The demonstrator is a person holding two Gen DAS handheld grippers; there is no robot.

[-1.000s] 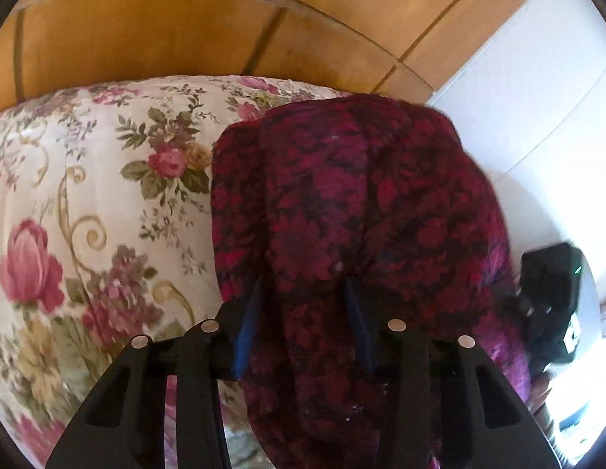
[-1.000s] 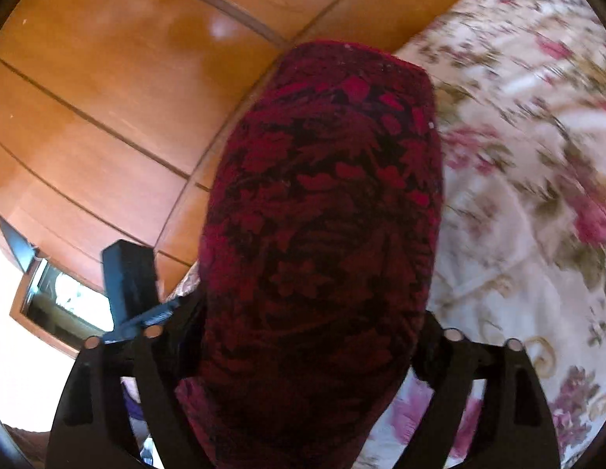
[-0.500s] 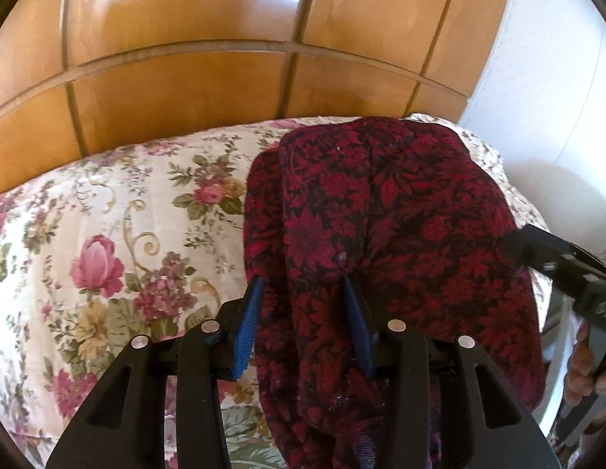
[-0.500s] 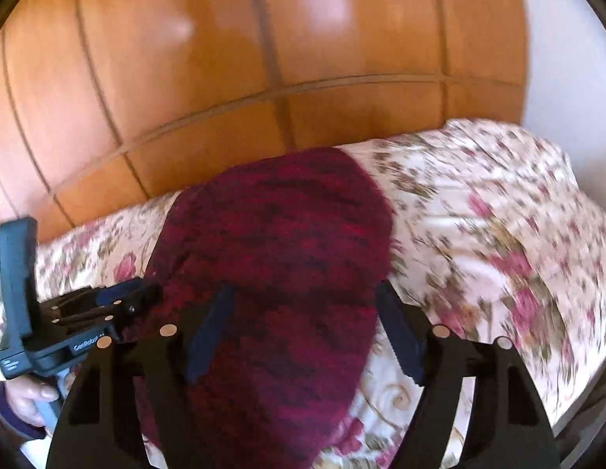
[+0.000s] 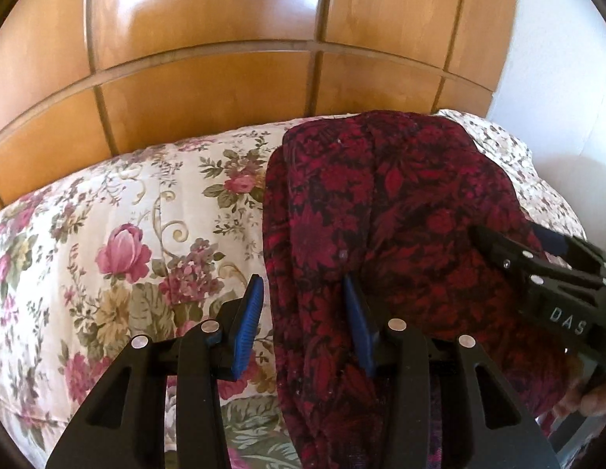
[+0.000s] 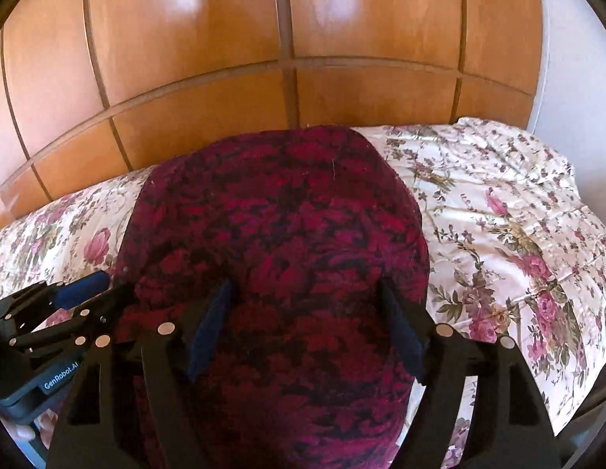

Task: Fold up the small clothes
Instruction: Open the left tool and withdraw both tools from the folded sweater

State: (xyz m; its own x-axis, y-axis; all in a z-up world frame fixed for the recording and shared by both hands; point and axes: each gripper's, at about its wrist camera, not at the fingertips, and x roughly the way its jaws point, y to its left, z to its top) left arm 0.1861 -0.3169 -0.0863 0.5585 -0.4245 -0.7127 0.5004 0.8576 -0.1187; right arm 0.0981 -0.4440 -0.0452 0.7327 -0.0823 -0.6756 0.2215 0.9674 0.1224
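A dark red floral garment (image 5: 400, 211) lies bunched on the flowered bedspread (image 5: 127, 234), its far end near the headboard. My left gripper (image 5: 303, 316) is shut on a thick fold at the garment's left edge, and more cloth spreads past its right finger. My right gripper (image 6: 305, 328) sits over the garment (image 6: 279, 215) with its jaws opening. The cloth runs between and outside both fingers, and neither pad visibly presses it. Each gripper shows at the edge of the other's view: the right gripper (image 5: 514, 234) and the left gripper (image 6: 103, 297).
A glossy wooden headboard (image 6: 287, 58) stands right behind the bed, with a white wall (image 5: 557, 58) to its right. The bedspread (image 6: 518, 234) drops off at the right edge. A person's hand (image 5: 588, 398) holds the right gripper's handle.
Both views swung up to show the headboard, and the garment went from close against the cameras to lying out on the bed. The right gripper's pads, hidden before, now show and stand closer together.
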